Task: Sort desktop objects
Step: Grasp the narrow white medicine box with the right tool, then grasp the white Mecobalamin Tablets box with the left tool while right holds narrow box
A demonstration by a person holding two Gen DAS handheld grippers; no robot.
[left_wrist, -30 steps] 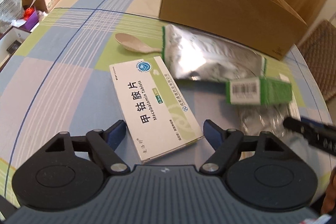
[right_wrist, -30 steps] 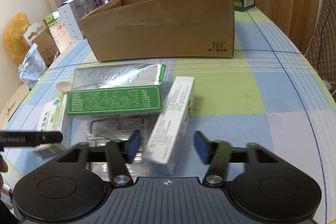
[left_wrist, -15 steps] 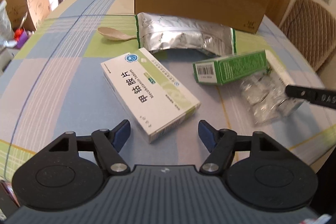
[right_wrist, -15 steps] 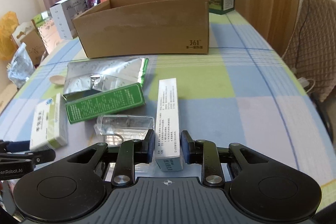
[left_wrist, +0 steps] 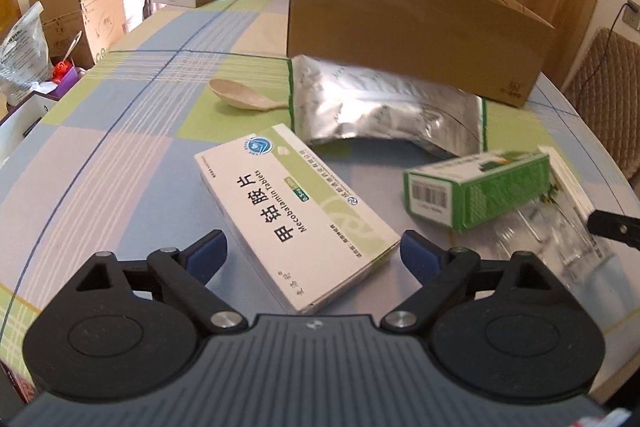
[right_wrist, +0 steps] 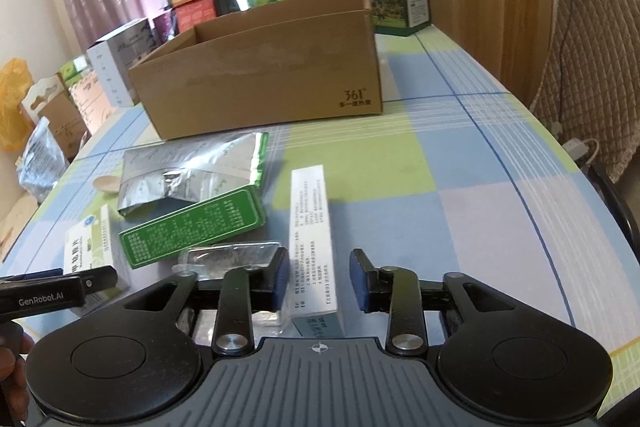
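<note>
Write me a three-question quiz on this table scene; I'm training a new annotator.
1. True or false: the left gripper is shut on the Mecobalamin box.
2. What sits between the right gripper's open fingers? A spoon; B narrow white box; C green box.
3. Fill in: the foil pouch lies in front of the ____ box.
Key: 1 false, its jaws are open; 2 B; 3 cardboard box.

The right gripper body covers the near end of the white carton and part of the clear blister pack. In the left view that pack is blurred. The foil pouch hides the spoon handle. The cardboard box interior is mostly out of sight. The table near edge lies behind both gripper bodies.
</note>
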